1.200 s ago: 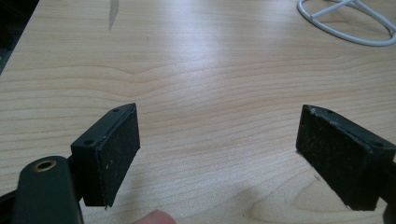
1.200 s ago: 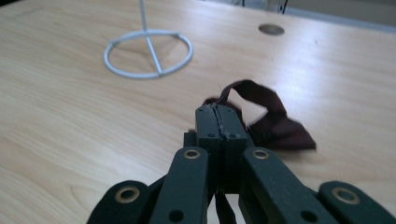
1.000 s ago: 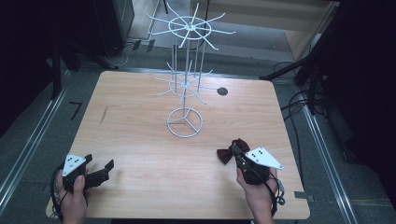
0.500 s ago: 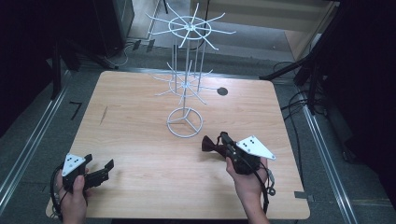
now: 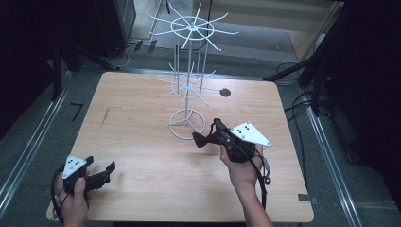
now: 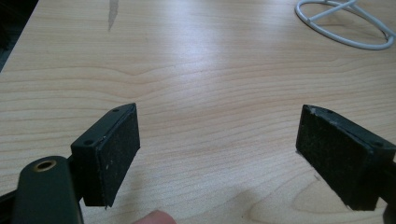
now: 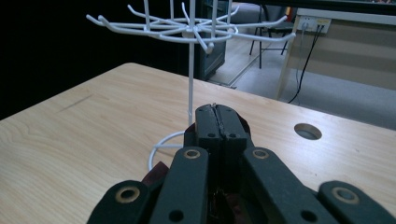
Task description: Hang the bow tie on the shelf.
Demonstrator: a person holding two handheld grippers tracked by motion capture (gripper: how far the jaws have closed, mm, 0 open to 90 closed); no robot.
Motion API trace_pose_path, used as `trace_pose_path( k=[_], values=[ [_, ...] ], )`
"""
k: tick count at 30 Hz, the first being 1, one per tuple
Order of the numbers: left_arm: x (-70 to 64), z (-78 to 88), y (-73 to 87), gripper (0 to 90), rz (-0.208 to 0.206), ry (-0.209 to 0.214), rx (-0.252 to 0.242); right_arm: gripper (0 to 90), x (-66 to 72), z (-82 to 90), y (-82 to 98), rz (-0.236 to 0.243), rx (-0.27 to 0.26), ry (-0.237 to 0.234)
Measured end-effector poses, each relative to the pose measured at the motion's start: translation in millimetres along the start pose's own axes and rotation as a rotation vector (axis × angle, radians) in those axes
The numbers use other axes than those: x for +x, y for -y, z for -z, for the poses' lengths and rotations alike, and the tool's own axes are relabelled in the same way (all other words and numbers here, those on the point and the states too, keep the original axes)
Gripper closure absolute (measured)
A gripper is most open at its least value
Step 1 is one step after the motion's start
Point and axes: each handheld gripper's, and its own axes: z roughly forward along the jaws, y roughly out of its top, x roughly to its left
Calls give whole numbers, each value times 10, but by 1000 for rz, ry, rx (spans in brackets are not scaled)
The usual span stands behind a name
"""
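Note:
A dark red bow-shaped piece (image 5: 202,140) hangs above the table, and my right gripper (image 5: 217,126) is shut on it, just right of the base ring of the white wire hook stand (image 5: 188,85). In the right gripper view the jaws (image 7: 218,114) are pressed together and point at the stand's pole (image 7: 190,70). A bit of the dark red piece (image 7: 154,174) shows below them. My left gripper (image 5: 101,172) rests low at the table's front left corner. Its pads (image 6: 119,149) stand wide open over bare wood with nothing between them.
The stand has two tiers of hooks and a ring base (image 6: 345,25) on the wooden table (image 5: 142,156). A round hole (image 5: 225,92) lies in the tabletop behind the right hand. Cables and dark equipment stand around the table on the floor.
The right hand has risen and moved left toward the stand's base, carrying the dark red piece. The left hand has stayed put.

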Motion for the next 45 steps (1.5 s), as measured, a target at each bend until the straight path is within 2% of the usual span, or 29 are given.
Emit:
trace_pose_path(
  k=[12,27,41,45],
  values=[
    [3,0,0,144,4,3,-1,900,19,-89,-207,-2,-33,-6],
    [0,0,-2,144,-1,3,2,900,34,-159,-396,40,-70,-10],
    [2,-2,-2,144,-1,4,1,900,-10,-258,-490,34,-62,-20],
    [3,-1,-1,144,-1,5,2,900,-43,-297,-501,17,-53,-23]
  ],
)
